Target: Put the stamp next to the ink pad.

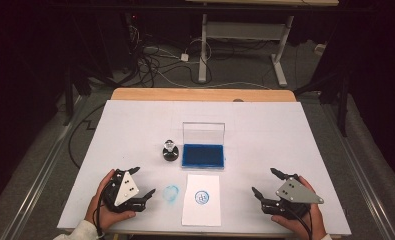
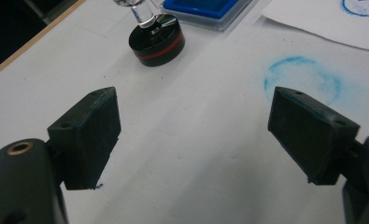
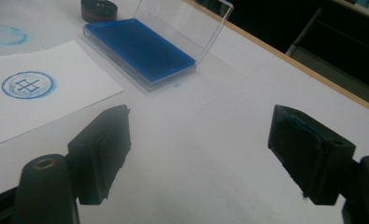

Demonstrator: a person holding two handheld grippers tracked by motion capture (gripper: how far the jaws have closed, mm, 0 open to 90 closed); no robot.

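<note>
Stamp (image 1: 170,150) stands beside ink pad (image 1: 203,155), behind stamped paper (image 1: 201,200).

Stamp (image 2: 156,39) handle top cut off

the surface (image 1: 135,130) is white with a pale wood edge at the far side. the ink pad (image 1: 203,155) is deep blue under a clear lid. the stamp (image 1: 170,151) has a black base with a thin red band and a clear handle. the paper (image 1: 201,210) is white with a round blue print holding crossed lines. a smudged light blue ring (image 1: 171,193) marks the surface. both tongs are black
</note>
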